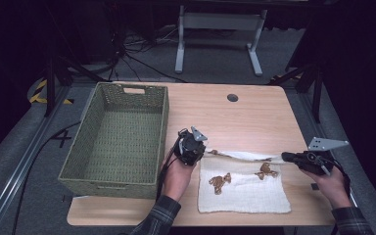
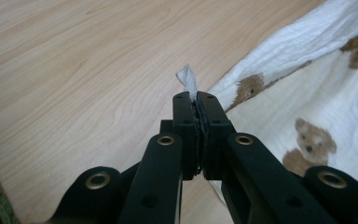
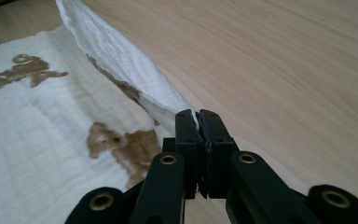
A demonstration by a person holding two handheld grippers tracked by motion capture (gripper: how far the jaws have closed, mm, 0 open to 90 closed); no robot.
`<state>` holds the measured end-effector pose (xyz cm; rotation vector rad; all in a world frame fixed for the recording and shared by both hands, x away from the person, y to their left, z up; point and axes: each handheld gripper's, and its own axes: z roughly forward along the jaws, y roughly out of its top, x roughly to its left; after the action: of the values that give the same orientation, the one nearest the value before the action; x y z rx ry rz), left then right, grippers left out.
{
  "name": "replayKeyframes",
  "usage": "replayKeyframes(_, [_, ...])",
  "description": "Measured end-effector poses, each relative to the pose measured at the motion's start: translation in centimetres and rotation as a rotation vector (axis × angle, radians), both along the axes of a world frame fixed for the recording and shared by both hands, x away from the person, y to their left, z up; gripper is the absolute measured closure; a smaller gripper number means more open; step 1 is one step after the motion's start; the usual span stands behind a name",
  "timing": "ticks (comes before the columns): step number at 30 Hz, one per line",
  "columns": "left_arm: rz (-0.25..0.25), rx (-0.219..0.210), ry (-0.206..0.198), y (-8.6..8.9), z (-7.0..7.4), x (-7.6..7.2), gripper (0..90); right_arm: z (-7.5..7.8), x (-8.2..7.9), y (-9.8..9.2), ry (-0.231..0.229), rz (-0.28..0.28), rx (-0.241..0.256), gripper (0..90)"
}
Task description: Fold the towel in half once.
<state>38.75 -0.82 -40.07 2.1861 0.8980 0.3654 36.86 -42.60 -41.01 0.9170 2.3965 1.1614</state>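
A: Folding looks like the job in hand: the white cloth [image 1: 245,188] with brown bear prints lies flat on the near right part of the surface [image 1: 254,112], well right of the woven basket [image 1: 115,139].

B: And the tools?

A: The left tool [image 2: 196,100] has its jaws pressed together on the far left corner of the cloth; a small tip of fabric pokes up between them in the left gripper view. The right tool [image 3: 198,116] is pinched on the far right corner in the same way, with the raised hem trailing away from it across the wood.

B: How do you reckon it handles?

A: Light and limp, I'd say, a thin crinkled muslin. It has no stiffness, so the far edge sags between the two holds and already curls over onto itself. It shouldn't slip much, since the weave looks grippy, but a shallow pinch could let a corner slide out.

B: So the corners are the right place?

A: I think so. Held at both far corners, the edge can be kept taut and carried toward the near edge evenly; grabbing mid-edge would only bunch it.
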Motion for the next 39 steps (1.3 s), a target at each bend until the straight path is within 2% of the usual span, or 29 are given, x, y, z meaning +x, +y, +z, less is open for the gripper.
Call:
replayKeyframes(5, [-0.021, 0.006, 0.006, 0.5, -0.2, -1.8, 87.5, -0.4, -2.3, 0.1, 0.017, 0.025, 0.005, 87.4])
replayKeyframes(9, [-0.025, 0.0, 0.009, 0.7, -0.2, -2.9, 87.5, -0.5, -3.2, 0.0, 0.021, 0.027, 0.021, 87.4])
replayKeyframes(10, [-0.031, -0.014, 0.005, 0.6, -0.3, -3.4, 87.5, -0.5, -3.5, -0.1, 0.02, 0.03, 0.031, 87.4])
replayKeyframes(12, [-0.044, 0.006, -0.006, 0.4, -0.2, -4.4, 87.5, -0.5, -4.4, -0.1, 0.019, 0.041, 0.03, 87.4])
replayKeyframes(14, [-0.049, 0.007, -0.011, 0.5, -0.1, -5.4, 87.5, -0.6, -5.1, -0.2, 0.02, 0.051, 0.032, 87.4])
replayKeyframes(18, [-0.049, 0.001, -0.017, 0.8, -0.1, -6.3, 87.5, -0.8, -6.0, -0.3, 0.024, 0.053, 0.04, 87.4])
replayKeyframes(23, [-0.063, -0.019, 0.001, 1.5, -0.4, -7.4, 87.5, -1.2, -7.0, -0.3, 0.037, 0.072, 0.044, 87.4])
replayKeyframes(24, [-0.062, -0.009, 0.003, 1.5, -0.5, -7.7, 87.5, -1.2, -7.2, -0.3, 0.036, 0.075, 0.042, 87.4])
replayKeyframes(26, [-0.073, -0.024, 0.018, 1.7, -0.6, -8.2, 87.5, -1.3, -7.8, -0.2, 0.042, 0.085, 0.045, 87.4])
replayKeyframes(28, [-0.088, -0.016, 0.027, 1.7, -0.7, -8.7, 87.5, -1.3, -8.2, -0.2, 0.037, 0.085, 0.038, 87.4])
replayKeyframes(30, [-0.097, -0.025, 0.052, 1.8, -1.1, -9.0, 87.5, -1.3, -8.5, -0.2, 0.042, 0.092, 0.046, 87.4])
replayKeyframes(35, [-0.125, -0.009, 0.095, 2.1, -2.3, -9.7, 87.2, -1.9, -9.3, -0.4, 0.072, 0.106, 0.049, 87.4])
replayKeyframes(37, [-0.139, -0.021, 0.122, 2.2, -2.6, -9.9, 85.7, -2.4, -9.7, -0.3, 0.099, 0.126, 0.047, 86.2])
replayKeyframes(39, [-0.142, -0.023, 0.123, 2.0, -2.6, -10.0, 77.6, -2.5, -9.9, -0.3, 0.105, 0.134, 0.046, 81.4])
